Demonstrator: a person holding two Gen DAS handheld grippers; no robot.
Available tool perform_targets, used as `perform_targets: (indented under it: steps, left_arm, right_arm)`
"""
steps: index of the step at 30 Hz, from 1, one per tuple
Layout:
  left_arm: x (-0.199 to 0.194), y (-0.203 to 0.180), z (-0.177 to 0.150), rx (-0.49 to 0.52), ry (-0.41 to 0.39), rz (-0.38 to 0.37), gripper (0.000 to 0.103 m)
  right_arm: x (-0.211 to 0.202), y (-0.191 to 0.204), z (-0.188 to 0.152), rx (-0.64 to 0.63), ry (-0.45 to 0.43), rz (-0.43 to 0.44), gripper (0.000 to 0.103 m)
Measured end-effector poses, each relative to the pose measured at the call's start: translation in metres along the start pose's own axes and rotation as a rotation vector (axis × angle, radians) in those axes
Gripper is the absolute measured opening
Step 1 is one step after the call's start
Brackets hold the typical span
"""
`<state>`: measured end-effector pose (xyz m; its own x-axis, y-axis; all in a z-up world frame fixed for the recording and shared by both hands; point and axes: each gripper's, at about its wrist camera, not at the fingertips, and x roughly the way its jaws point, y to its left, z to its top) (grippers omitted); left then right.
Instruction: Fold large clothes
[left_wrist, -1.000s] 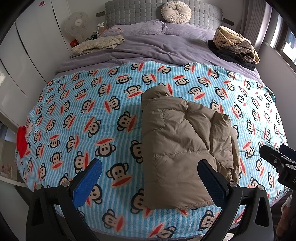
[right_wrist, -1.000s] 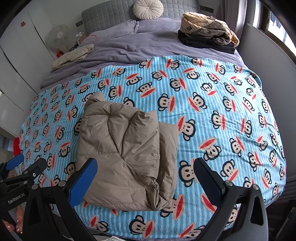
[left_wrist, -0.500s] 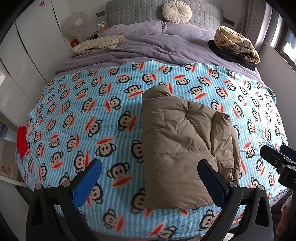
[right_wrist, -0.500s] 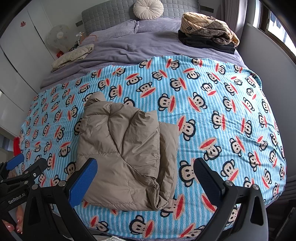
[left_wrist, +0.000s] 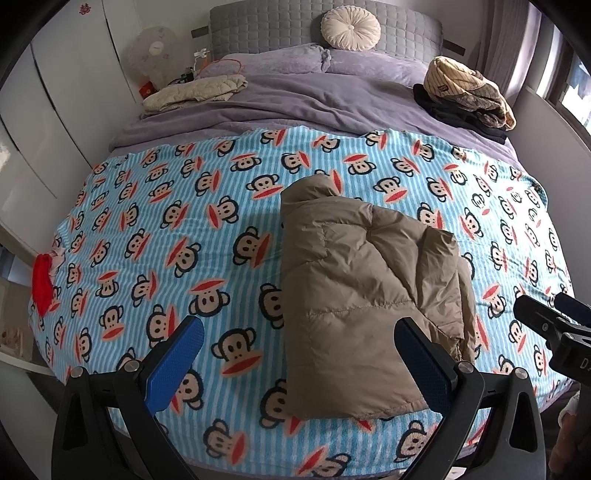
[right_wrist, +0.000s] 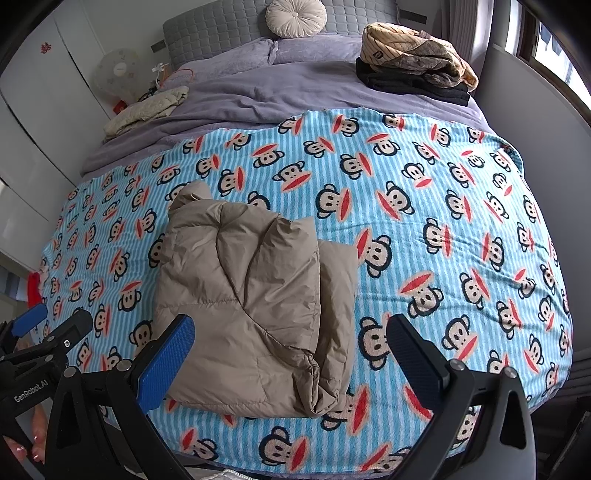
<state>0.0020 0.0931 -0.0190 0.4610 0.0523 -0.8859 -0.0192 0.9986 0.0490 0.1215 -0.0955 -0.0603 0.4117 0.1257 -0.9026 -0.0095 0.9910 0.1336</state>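
Blanket (left_wrist: 155, 229) bare left and right of folded jacket (left_wrist: 354, 291).

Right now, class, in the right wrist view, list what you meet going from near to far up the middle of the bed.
Folded tan puffer jacket → monkey-print blanket → purple duvet → purple pillows → round cream cushion → grey quilted headboard.

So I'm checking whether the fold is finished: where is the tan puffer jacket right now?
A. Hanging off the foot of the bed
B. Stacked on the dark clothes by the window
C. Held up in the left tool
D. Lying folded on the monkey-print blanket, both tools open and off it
D: the tan puffer jacket lies folded on the monkey-print blanket, with the left tool and right tool open, gripping nothing.
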Motion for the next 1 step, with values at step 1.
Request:
perform_targets:
  steps: [1]
  left_arm:
    - [0.0, -0.0018, 0.0009, 0.004, 0.001, -0.002, 0.103]
  right_arm:
    - [0.0003, 0.0006, -0.0023, 0.002, 0.0, 0.001, 0.103]
